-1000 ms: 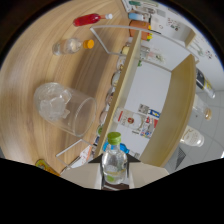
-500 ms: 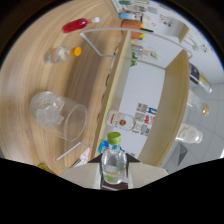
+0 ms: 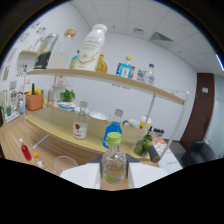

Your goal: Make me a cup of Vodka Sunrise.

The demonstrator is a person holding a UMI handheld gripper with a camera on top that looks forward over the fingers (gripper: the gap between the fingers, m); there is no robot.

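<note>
Bottle (image 3: 114,162), green cap: upright between the gripper (image 3: 115,181) fingers, apparently pinched and lifted, long axis vertical. Glass (image 3: 64,164): beside and below the bottle, on its left. Red-label bottle (image 3: 80,121): beyond it, on the lower shelf.

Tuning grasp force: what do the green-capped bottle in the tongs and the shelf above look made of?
Green-capped bottle: clear and see-through, plastic or glass, can't tell which; the cap looks like matte plastic. It sits between the tongs' fingers; their tips are hidden, so contact is unclear. Shelf: light wood-look board, matte; its thin white supports look like painted metal.
</note>
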